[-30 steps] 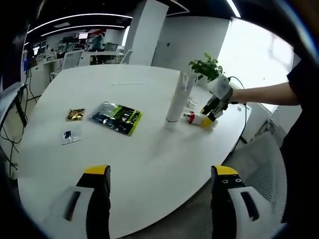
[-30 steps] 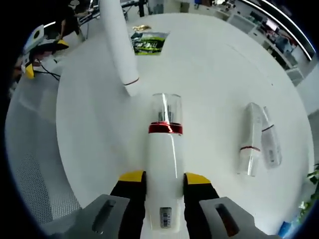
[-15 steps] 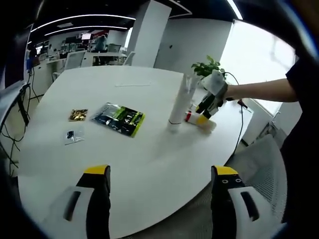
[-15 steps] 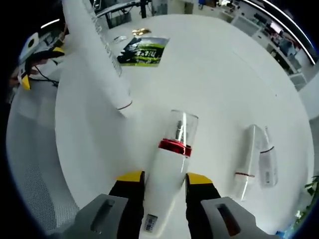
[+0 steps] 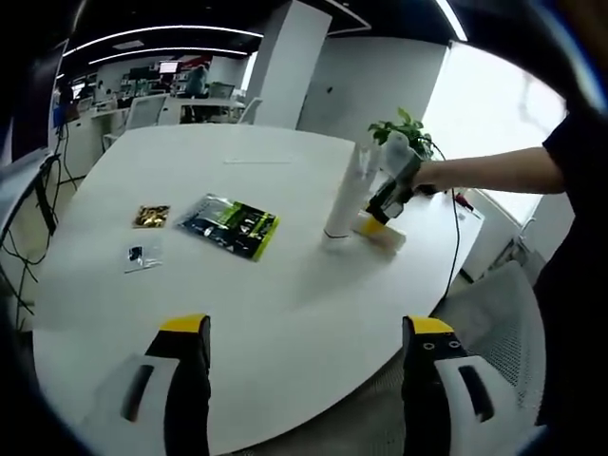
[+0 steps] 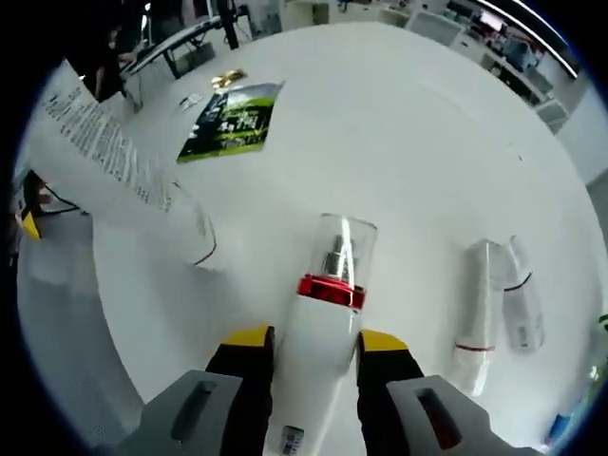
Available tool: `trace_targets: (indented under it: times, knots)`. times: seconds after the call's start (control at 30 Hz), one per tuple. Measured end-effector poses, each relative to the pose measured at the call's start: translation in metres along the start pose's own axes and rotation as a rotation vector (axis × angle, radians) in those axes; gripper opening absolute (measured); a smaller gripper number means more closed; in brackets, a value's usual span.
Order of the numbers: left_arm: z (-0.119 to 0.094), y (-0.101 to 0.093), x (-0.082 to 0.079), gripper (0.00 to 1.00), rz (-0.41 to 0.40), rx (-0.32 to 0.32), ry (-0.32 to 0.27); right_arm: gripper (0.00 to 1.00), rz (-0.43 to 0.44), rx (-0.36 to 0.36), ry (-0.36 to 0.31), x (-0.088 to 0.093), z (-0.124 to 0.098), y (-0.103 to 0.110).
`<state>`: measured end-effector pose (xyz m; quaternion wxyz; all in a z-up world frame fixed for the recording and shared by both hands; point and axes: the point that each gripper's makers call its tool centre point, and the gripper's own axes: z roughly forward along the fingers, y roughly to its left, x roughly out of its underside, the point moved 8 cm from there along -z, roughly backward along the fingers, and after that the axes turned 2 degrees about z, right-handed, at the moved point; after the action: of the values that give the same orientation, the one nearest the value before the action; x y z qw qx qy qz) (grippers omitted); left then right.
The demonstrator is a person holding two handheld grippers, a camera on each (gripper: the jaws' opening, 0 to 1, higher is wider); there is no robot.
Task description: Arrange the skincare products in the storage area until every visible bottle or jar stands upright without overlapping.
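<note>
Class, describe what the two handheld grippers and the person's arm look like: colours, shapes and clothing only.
The left gripper and the right gripper each have two black jaws with yellow tips on pale grey bodies with dark slots. In the left gripper view, the person's arm wears a short dark sleeve.

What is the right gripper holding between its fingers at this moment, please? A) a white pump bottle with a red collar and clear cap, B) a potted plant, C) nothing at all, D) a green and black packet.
A: in the right gripper view, the white pump bottle with its red collar and clear cap sits clamped in the right gripper, whose yellow-tipped fingers press against both its sides.
</note>
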<state>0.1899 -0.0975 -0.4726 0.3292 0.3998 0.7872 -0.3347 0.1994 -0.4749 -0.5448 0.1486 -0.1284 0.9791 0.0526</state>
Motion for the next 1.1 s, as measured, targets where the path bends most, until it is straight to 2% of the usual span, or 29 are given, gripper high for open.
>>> trace_targets:
  times: [0.07, 0.17, 0.27, 0.43, 0.5, 0.7, 0.93, 1.03, 1.1]
  knots:
    - [0.000, 0.000, 0.000, 0.75, -0.001, 0.000, 0.001, 0.31, 0.036, 0.012, -0.006, -0.004, 0.003, -0.001]
    - [0.000, 0.000, 0.000, 0.75, -0.005, -0.001, 0.002, 0.27, 0.031, 0.034, -0.017, -0.010, 0.003, 0.001]
    - [0.000, 0.001, 0.000, 0.75, -0.009, 0.000, 0.000, 0.24, 0.022, 0.034, 0.002, -0.013, 0.003, 0.002]
    - [0.000, 0.002, 0.001, 0.75, -0.011, 0.000, 0.004, 0.23, -0.024, 0.022, 0.026, -0.016, 0.004, 0.002]
    - [0.000, 0.003, 0.002, 0.75, -0.014, -0.002, 0.006, 0.22, -0.097, 0.004, 0.042, -0.017, 0.006, -0.001]
    - [0.000, 0.005, 0.003, 0.74, -0.018, -0.003, 0.008, 0.21, -0.072, -0.009, 0.038, -0.016, 0.005, -0.004]
    - [0.001, 0.003, 0.003, 0.74, -0.008, -0.001, 0.018, 0.21, -0.059, 0.022, 0.023, -0.014, 0.003, 0.001]
    - [0.001, 0.003, 0.004, 0.73, -0.003, 0.000, 0.021, 0.21, 0.071, 0.018, -0.056, -0.011, 0.004, 0.000]
    - [0.001, 0.004, 0.003, 0.73, -0.003, 0.002, 0.025, 0.20, 0.214, 0.004, -0.149, -0.006, 0.001, -0.001]
